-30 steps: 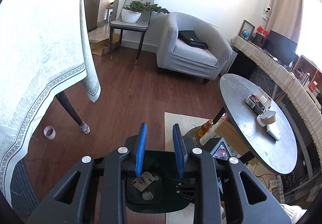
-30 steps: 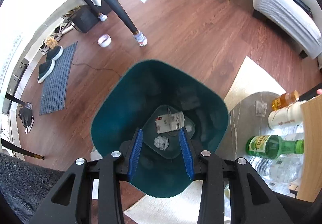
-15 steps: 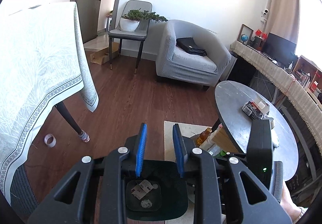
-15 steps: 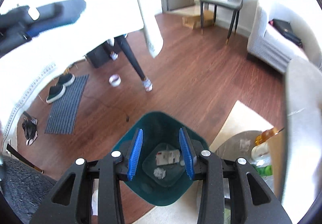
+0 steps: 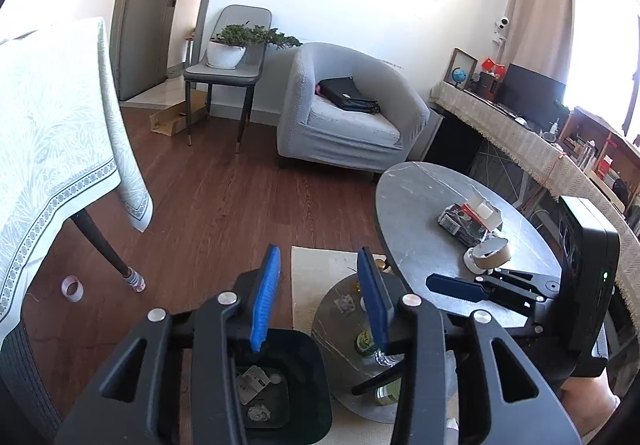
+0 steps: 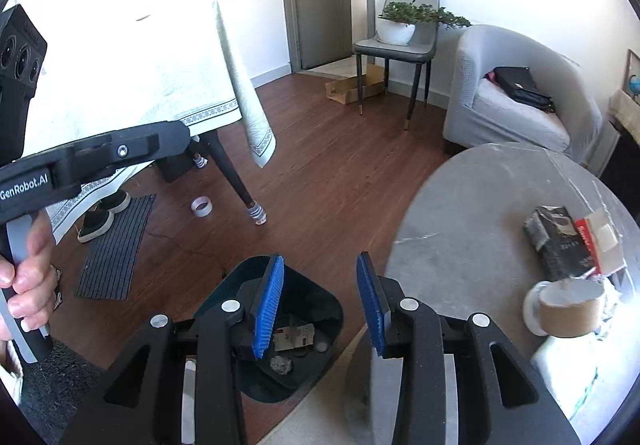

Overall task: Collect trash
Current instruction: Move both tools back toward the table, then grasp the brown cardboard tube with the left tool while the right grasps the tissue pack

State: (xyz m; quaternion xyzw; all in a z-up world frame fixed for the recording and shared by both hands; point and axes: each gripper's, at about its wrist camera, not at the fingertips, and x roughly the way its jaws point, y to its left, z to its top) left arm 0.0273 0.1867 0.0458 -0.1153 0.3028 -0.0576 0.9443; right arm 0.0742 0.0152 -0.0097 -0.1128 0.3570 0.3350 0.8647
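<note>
1. Crumpled black wrapper (image 6: 558,241) lies on the round table (image 6: 460,213), up and right of the right gripper (image 6: 320,301), the nearer one; jaws apart, empty.
2. Left gripper (image 5: 316,299) jaws have just been opening (nothing between), above the bin (image 5: 308,377).

Bin (image 6: 272,329) on floor left of round table (image 6: 472,213); tape roll (image 6: 568,309) on table; paper scraps (image 6: 294,337) in bin.

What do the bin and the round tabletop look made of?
Bin: dark teal, smooth moulded walls with a dull sheen, probably plastic. Round tabletop: matte grey with pale veins, like stone or sintered slab; a printed laminate can't be ruled out.
</note>
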